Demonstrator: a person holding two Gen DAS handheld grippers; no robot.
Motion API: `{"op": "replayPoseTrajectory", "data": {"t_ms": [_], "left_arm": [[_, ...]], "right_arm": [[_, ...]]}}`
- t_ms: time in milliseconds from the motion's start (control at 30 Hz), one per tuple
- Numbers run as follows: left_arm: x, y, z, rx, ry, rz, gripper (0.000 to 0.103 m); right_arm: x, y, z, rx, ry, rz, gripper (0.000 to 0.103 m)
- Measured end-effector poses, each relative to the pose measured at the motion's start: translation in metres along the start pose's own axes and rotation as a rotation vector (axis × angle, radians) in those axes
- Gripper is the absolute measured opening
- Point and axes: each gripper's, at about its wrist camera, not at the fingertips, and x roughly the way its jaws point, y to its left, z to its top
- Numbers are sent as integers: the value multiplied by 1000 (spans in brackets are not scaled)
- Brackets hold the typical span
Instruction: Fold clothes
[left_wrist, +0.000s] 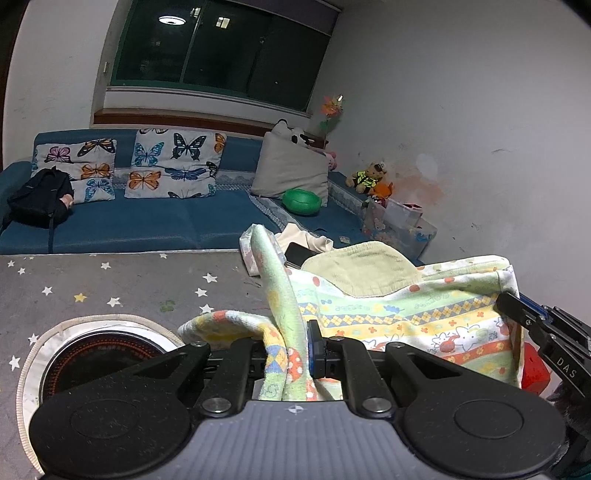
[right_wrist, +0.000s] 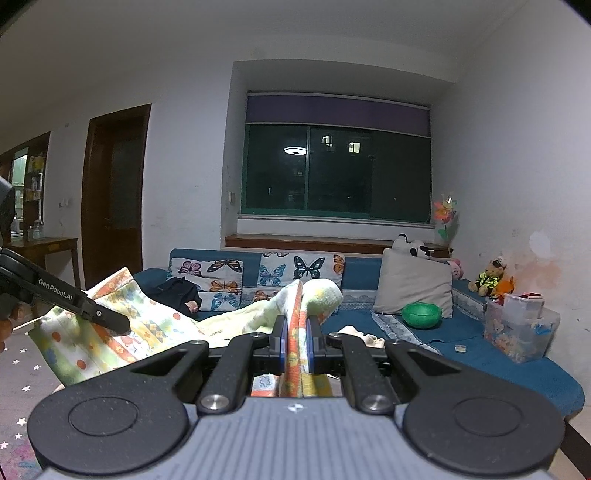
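Pinching the patterned garment (left_wrist: 388, 314) at both ends, you hold it stretched above the star-print table cover (left_wrist: 110, 280): your left gripper (left_wrist: 295, 354) clamps a bunched edge, your right gripper (right_wrist: 297, 343) clamps another fold, with the blue sofa (right_wrist: 461, 354) beyond.

The star-patterned table (left_wrist: 110, 280) lies bare on the side of the round cooktop (left_wrist: 99, 354) toward the sofa (left_wrist: 147, 221), leaving open passage there. Beyond the cooktop toward the wall, a heap of clothes (left_wrist: 354, 266) with a phone (left_wrist: 299, 254) on it blocks the table's far corner. Past the table edge, the sofa carries a backpack (left_wrist: 40, 199), cushions and a green bowl (left_wrist: 301, 201).
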Motion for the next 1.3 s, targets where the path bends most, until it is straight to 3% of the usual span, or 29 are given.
{"op": "replayPoseTrajectory", "data": {"t_ms": [500,1300], "left_arm": [[41,-9,-3,9,59,-5,11],[114,8,-29,-66,208,21,11]], "right_arm": [[2,-11,-10,6,50,-41,9],[58,-40,-56,71,194,-44,9]]}}
